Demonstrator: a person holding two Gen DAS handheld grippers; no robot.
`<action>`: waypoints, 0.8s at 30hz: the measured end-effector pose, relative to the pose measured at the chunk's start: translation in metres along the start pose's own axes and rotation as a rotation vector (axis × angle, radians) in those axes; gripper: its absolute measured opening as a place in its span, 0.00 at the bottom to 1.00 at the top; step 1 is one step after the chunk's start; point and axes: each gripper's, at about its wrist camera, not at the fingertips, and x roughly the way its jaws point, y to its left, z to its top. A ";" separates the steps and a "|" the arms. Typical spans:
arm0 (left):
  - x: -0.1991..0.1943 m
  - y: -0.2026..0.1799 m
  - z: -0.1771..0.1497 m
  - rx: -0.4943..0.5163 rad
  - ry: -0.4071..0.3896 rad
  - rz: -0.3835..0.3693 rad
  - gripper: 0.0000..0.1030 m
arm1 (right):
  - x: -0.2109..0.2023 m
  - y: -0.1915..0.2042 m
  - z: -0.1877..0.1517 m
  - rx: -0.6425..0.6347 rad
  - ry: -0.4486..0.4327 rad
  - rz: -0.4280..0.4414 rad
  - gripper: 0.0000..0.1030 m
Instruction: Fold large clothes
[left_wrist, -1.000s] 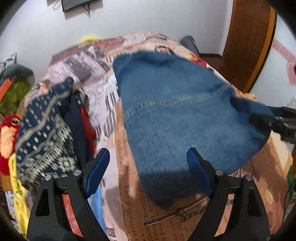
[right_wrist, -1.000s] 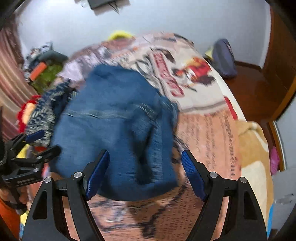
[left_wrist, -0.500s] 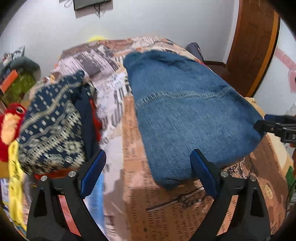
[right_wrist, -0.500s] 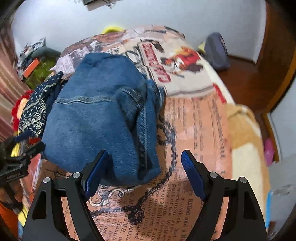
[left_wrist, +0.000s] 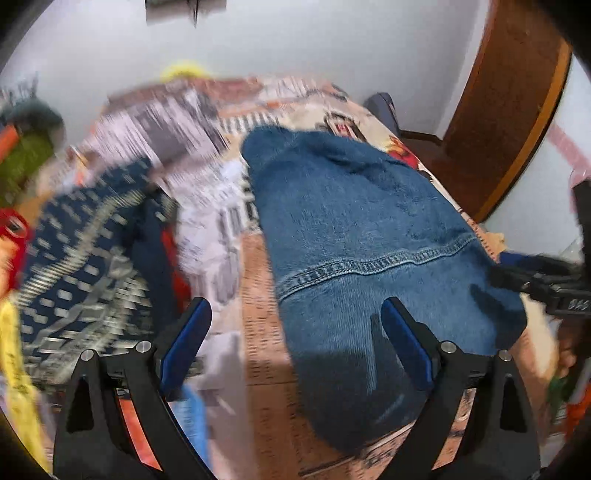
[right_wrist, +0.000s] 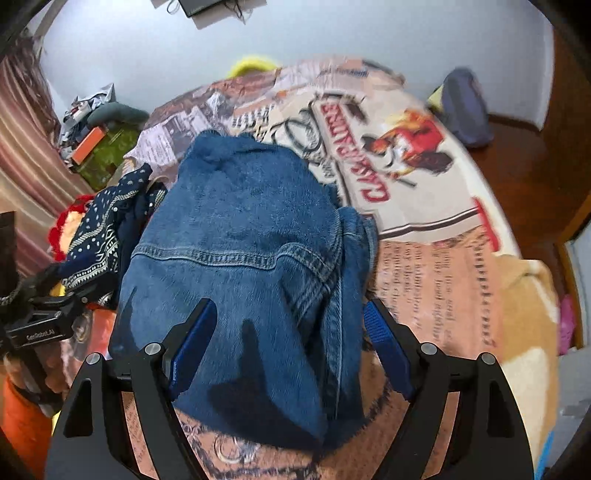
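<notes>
Through my left wrist camera, the left gripper (left_wrist: 295, 336) hangs with its jaws spread wide and nothing between them. The folded denim garment (left_wrist: 369, 243) lies on the bed's newspaper-print cover (left_wrist: 258, 387), and my right-hand finger sits over the denim's near left part while the other finger is off its left edge, above the cover. Left of the denim lies a heap of patterned navy cloth (left_wrist: 85, 273), blurred here. The right gripper (left_wrist: 535, 284) shows at the denim's right edge; from here I cannot tell its jaws.

Through my right wrist camera, the right gripper (right_wrist: 286, 339) is also spread, holding nothing, both fingers straddling the denim garment's (right_wrist: 240, 236) near end. The denim's right side shows stacked folded layers. The left gripper (right_wrist: 40, 317) sits off the denim's left edge, beside the patterned navy cloth (right_wrist: 99, 236).
</notes>
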 end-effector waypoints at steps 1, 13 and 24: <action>0.009 0.004 0.002 -0.021 0.020 -0.016 0.91 | 0.007 -0.005 0.002 0.009 0.020 0.013 0.77; 0.098 0.034 0.019 -0.215 0.239 -0.357 0.95 | 0.084 -0.071 0.014 0.222 0.215 0.317 0.87; 0.111 0.014 0.029 -0.165 0.268 -0.384 0.99 | 0.097 -0.061 0.024 0.243 0.216 0.399 0.87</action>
